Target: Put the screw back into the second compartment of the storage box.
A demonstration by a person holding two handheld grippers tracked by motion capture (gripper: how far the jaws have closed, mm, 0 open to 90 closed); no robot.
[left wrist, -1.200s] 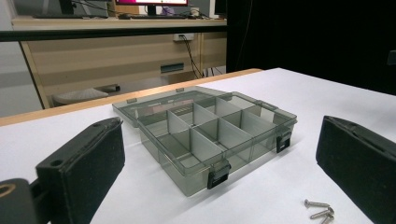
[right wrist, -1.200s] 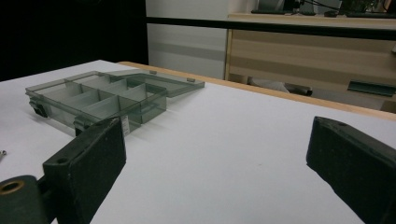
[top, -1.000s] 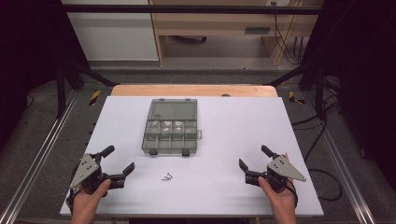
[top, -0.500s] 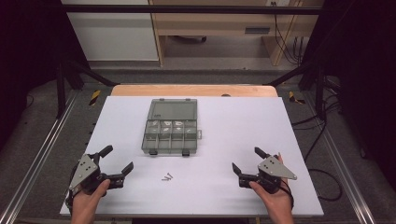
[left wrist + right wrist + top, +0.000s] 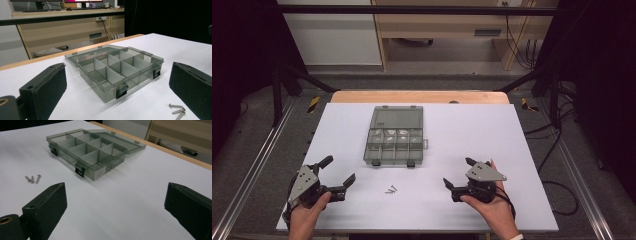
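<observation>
One white table (image 5: 512,135) – wooden far edge, dark floor (image 5: 257,135) around.

A: The box (image 5: 117,71) looks like smoky see-through plastic, glossy, with black latches. The screws (image 5: 178,110) just in front of it are shiny metal.

B: The table (image 5: 522,135) under the box is matt white, wood-edged behind. Jaw pads look rough, perhaps foam.
</observation>
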